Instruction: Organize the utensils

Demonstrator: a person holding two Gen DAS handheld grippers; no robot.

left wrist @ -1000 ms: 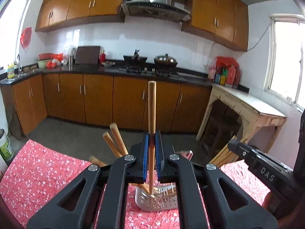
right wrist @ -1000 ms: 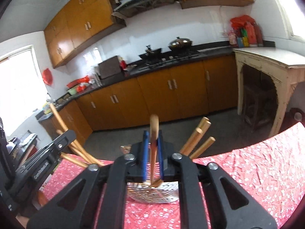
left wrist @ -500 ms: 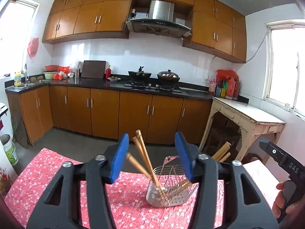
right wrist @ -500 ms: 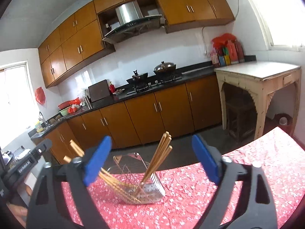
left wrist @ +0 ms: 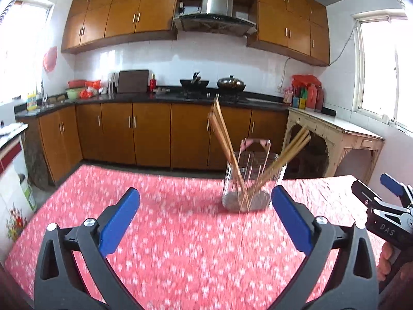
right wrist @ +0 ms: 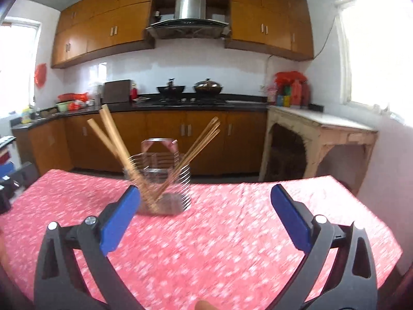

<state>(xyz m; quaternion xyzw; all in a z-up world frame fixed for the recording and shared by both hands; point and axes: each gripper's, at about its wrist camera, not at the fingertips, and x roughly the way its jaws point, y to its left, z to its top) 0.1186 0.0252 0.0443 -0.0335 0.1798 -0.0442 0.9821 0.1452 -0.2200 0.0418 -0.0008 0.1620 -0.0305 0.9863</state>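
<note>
A wire utensil holder point(left wrist: 247, 180) stands on the red floral tablecloth point(left wrist: 180, 245), holding wooden chopsticks: one bunch point(left wrist: 223, 134) leans left, another point(left wrist: 294, 144) leans right. My left gripper point(left wrist: 205, 191) sits well back from the holder, its jaws opening wide with only cloth between them. In the right wrist view the same holder point(right wrist: 178, 178) and chopsticks point(right wrist: 113, 134) lie ahead and left of my right gripper point(right wrist: 205, 188), whose jaws are also opening with nothing between them.
A hand point(left wrist: 387, 255) grips the other tool's black frame at the right edge of the left wrist view. Beyond the table's far edge point(right wrist: 232, 180) are kitchen cabinets point(left wrist: 155, 134) and a pale side table point(right wrist: 322, 129).
Both grippers were shut on upright chopsticks over the holder. They have opened, let the chopsticks go into it, and pulled back and slightly down, so the holder now looks farther away.
</note>
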